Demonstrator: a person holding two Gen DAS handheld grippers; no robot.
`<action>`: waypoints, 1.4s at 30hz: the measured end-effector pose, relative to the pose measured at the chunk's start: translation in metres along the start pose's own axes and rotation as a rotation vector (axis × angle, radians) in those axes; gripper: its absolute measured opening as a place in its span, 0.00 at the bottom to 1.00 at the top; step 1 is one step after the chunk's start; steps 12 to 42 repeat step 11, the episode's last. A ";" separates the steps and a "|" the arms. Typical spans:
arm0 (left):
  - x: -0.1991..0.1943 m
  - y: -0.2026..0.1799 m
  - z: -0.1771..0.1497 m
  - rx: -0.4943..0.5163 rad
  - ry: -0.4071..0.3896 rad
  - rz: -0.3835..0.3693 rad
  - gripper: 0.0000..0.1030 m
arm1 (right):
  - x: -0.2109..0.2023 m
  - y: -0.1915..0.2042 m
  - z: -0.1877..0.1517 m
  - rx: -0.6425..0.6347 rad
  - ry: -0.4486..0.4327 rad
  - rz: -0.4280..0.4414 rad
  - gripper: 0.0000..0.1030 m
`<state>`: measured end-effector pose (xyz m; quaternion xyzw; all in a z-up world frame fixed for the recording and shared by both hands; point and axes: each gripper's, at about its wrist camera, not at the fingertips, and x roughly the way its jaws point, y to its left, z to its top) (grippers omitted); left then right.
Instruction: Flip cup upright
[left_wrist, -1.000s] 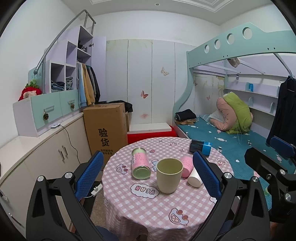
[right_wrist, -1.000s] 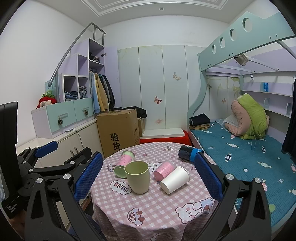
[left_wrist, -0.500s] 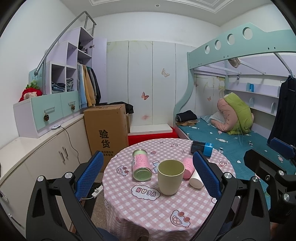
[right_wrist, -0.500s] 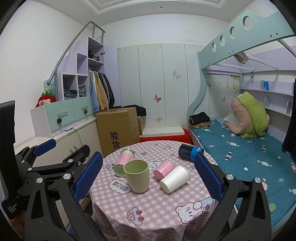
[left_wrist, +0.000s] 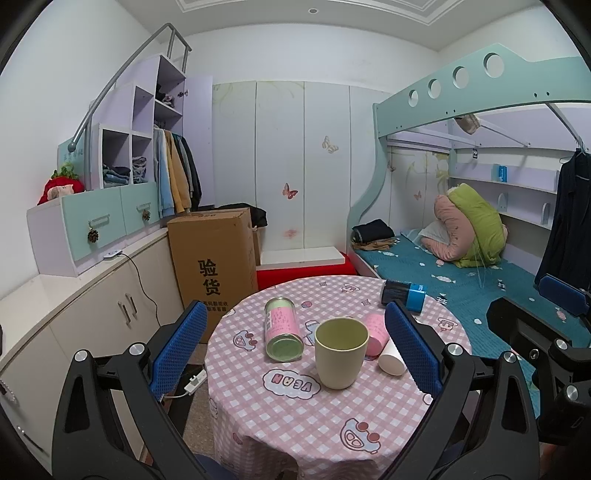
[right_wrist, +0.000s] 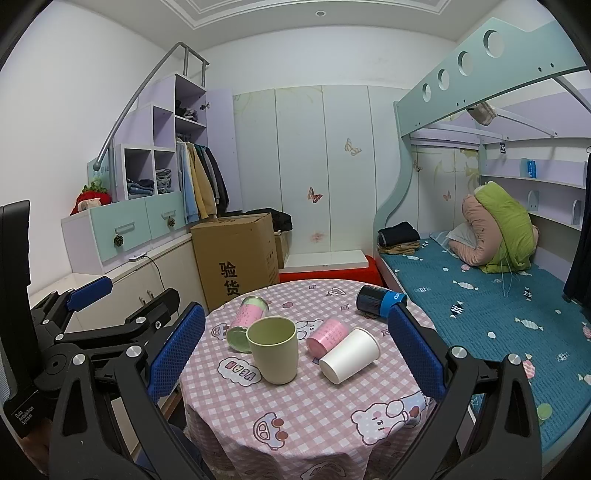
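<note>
The green cup (left_wrist: 341, 352) is standing upright, mouth up, near the middle of the round bench (left_wrist: 295, 417), which is wearing a pink checked cloth. Around it other things are lying on their sides — a pink tin with a green lid (left_wrist: 282, 328) just to its left, a pink cup (right_wrist: 328, 336) and a white paper cup (right_wrist: 349, 355) to its right, touching each other, and a dark bottle with a blue band (right_wrist: 380, 300) far right near the bench edge.

The left gripper (left_wrist: 293, 354) is hovering on the near side of the bench with its jaws spread wide and nothing between them; its right finger is covering part of the white paper cup in the left wrist view. The right gripper (right_wrist: 295, 354) is likewise hanging back from the bench, jaws wide and holding nothing.

A cardboard box (right_wrist: 236, 258) is standing beyond the bench on the left, and a bunk bed (right_wrist: 480, 295) is running along the right. The near edge of the bench is dropping out of view behind the gripper frames.
</note>
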<state>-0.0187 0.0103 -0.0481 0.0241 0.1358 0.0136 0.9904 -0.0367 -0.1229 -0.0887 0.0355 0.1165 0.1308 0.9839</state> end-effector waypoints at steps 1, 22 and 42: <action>0.000 0.000 -0.001 0.001 -0.001 0.000 0.94 | 0.000 0.000 0.000 0.000 0.000 0.000 0.93; 0.003 -0.002 -0.003 0.004 0.024 0.000 0.94 | 0.003 -0.001 -0.004 0.003 0.005 0.000 0.93; 0.003 -0.002 -0.003 0.004 0.024 0.000 0.94 | 0.003 -0.001 -0.004 0.003 0.005 0.000 0.93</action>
